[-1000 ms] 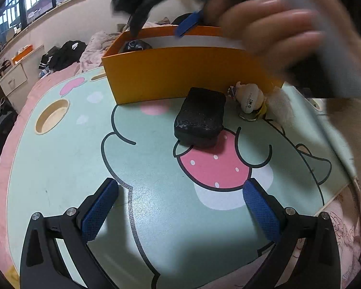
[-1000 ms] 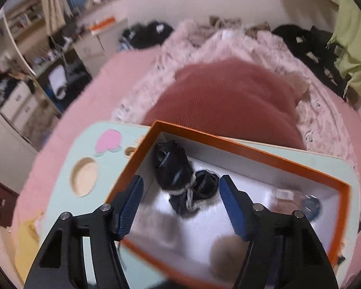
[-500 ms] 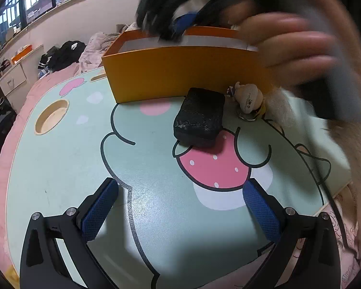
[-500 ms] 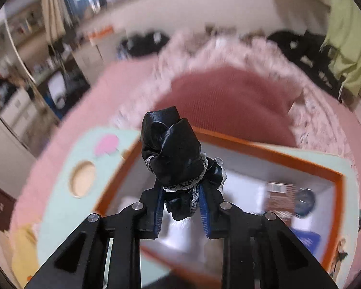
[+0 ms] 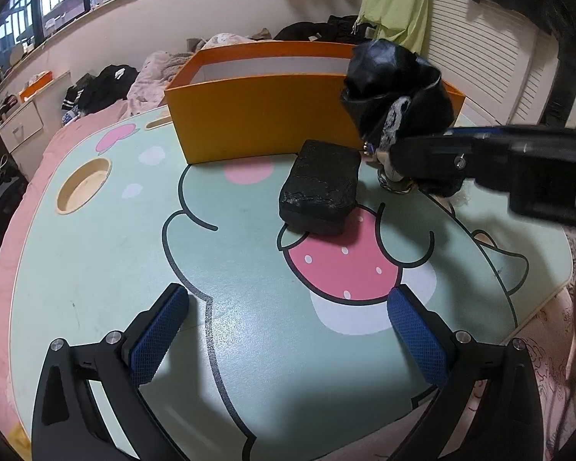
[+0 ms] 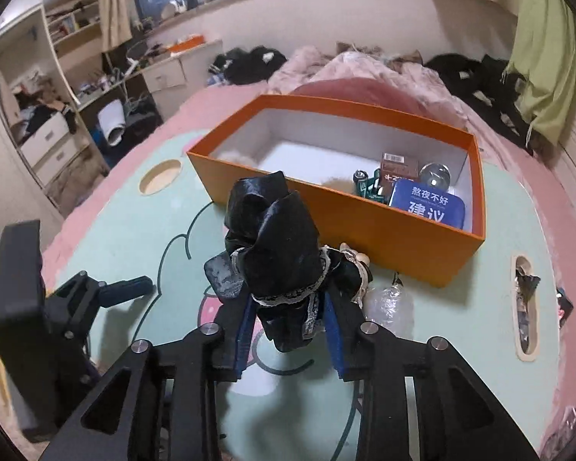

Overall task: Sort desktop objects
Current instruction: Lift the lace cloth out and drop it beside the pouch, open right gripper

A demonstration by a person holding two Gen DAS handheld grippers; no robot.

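Observation:
A black satin bow with lace trim [image 6: 276, 246] hangs above the green table, near side of the orange box [image 6: 364, 223]. My right gripper [image 6: 290, 330] has the bow's lower part between its blue pads, still gripped, while its jaws are opening. In the left wrist view the bow [image 5: 395, 88] sits high on the right, in front of the box [image 5: 257, 123]. A black case [image 5: 320, 188] lies below it, with a small doll keychain [image 5: 393, 186] half hidden beside it. My left gripper [image 5: 288, 330] is open over the mat, with nothing between its fingers.
Inside the box lie a blue tin [image 6: 428, 203], a brown packet [image 6: 399, 167], a glass ball [image 6: 436, 174] and batteries [image 6: 361, 178]. A crumpled clear wrapper [image 6: 388, 299] rests near the box. The table has a round cup hole [image 5: 82, 184]. A bed with clothes lies behind.
The right gripper shut on the black bow inside the box, lifted it out and carried it back over the table near the black case. The left gripper stayed where it was.

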